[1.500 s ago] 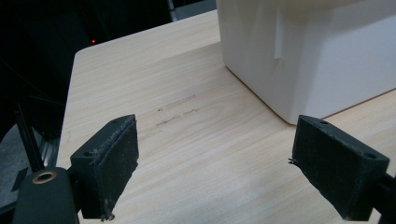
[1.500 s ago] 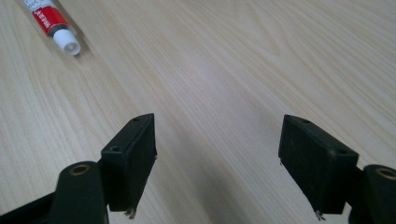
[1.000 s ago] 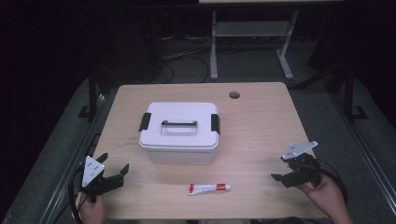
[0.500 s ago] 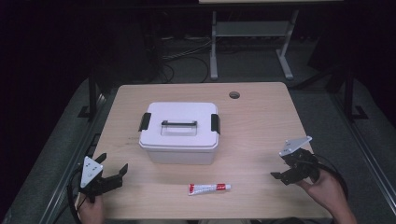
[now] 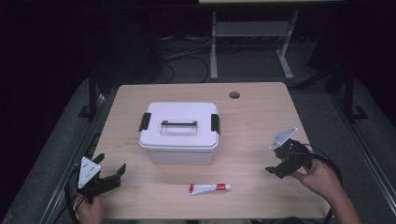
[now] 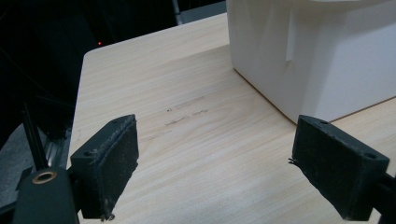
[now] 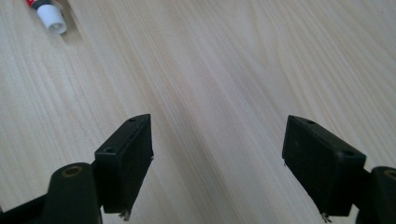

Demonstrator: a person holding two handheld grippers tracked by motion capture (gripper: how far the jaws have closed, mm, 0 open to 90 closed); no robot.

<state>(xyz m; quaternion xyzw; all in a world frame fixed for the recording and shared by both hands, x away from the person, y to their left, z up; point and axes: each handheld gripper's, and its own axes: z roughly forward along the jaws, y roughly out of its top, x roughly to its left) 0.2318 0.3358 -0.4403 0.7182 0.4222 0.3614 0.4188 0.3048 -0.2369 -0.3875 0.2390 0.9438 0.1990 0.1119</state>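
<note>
Nearest to the person, at the bottom left of the high view, the left gripper (image 5: 111,175) is held low over the front left corner of the wooden table (image 5: 261,121). Its jaws stand wide apart and hold nothing; in the left gripper view there is only bare wood with some faint pencil-like marks between them, and the near corner of the white box (image 6: 322,51) rises just beyond the right jaw. On the other side, the right gripper (image 5: 275,169) is held by a hand (image 5: 322,179) over the front right part of the table. Its jaws are also spread open and empty, and they point to the left and down toward the table. In the right gripper view the white cap of the tube (image 7: 50,17) is at the upper left corner, well apart from the jaws. In the high view the small red and white tube (image 5: 209,188) lies flat near the front edge, between the two grippers and touching neither of them, just in front of the box. Farther back, the white box (image 5: 180,133) stands in the middle of the table with its lid on, a black latch on each side and a handle lying flat on top. Near the far edge there is a round cable hole (image 5: 234,95) in the table.
</note>
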